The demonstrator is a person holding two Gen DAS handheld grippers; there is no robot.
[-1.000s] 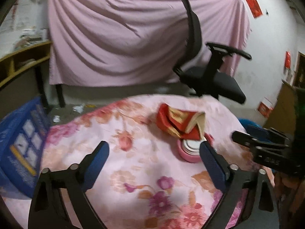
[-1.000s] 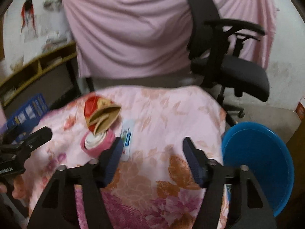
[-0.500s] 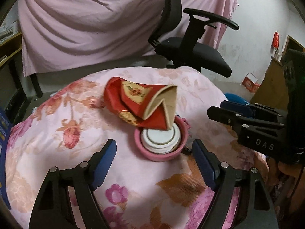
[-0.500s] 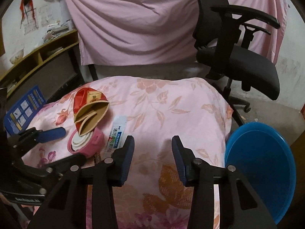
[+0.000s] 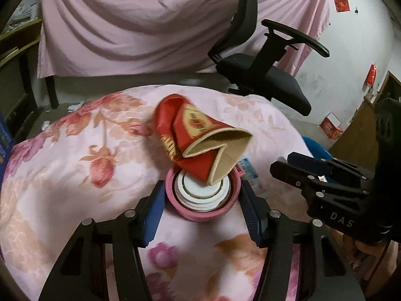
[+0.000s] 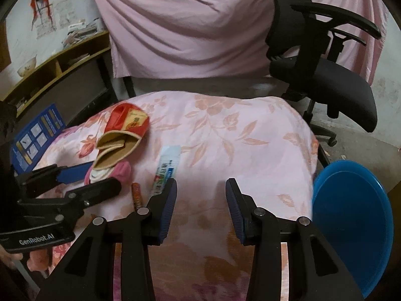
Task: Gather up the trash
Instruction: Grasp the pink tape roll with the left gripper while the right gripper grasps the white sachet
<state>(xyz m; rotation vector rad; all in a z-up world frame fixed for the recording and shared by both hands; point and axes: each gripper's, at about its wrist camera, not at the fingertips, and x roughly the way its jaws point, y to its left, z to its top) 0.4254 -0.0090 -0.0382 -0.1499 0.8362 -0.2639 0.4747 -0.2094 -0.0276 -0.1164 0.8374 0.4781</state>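
Left wrist view gives the close look: the left gripper point(image 5: 203, 195) sits with its blue pads on either side of a pink cap point(image 5: 204, 202), jaws spread around it, and whether the pads actually press on the rim I cannot tell. White nested rings show inside the cap, and a crumpled red paper carton point(image 5: 200, 138) leans down into it, tan open mouth tipped over the rim. All of it rests on the floral tablecloth point(image 5: 75, 163).

Right wrist view shows what that one barely catches: a flat blue-and-white wrapper point(image 6: 166, 169) lying just beside the cap, a small brown stick-like piece point(image 6: 137, 195) next to it, and a blue basin point(image 6: 351, 223) down off the table's right edge, nothing visible inside. The right gripper point(image 6: 200, 200) hangs over bare cloth, jaws apart, gripping nothing. Behind the table stands a black office chair point(image 6: 325, 75) against a pink drape point(image 6: 188, 25).
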